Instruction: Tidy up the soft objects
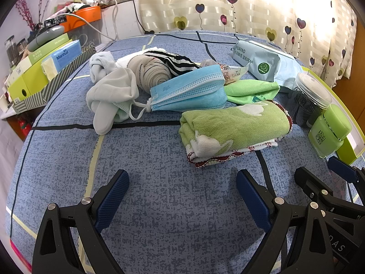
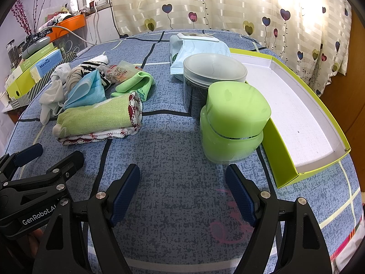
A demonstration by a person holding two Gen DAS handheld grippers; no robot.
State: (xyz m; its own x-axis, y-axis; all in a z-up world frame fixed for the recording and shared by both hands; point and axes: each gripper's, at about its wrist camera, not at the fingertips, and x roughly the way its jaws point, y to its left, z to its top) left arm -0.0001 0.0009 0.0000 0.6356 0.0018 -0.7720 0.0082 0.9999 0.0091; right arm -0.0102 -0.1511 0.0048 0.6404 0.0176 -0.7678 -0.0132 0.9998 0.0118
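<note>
A folded green towel point(image 1: 235, 125) with a red-stitched edge lies on the blue cloth just ahead of my open, empty left gripper point(image 1: 182, 187); it also shows in the right wrist view point(image 2: 98, 118). Behind it lie a blue face mask point(image 1: 189, 91), pale grey socks point(image 1: 109, 96), a beige rolled sock point(image 1: 148, 70), a striped sock point(image 1: 175, 60) and a green cloth point(image 1: 251, 91). My right gripper point(image 2: 182, 182) is open and empty, close in front of a green bottle point(image 2: 232, 123). A green-walled white tray point(image 2: 296, 105) lies to its right.
A dark jar with a clear lid point(image 2: 212, 82) stands behind the green bottle. A pale blue wipes pack point(image 2: 196, 48) lies farther back. Boxes point(image 1: 45, 68) are stacked off the table's left edge. A heart-patterned curtain point(image 1: 251, 6) hangs behind.
</note>
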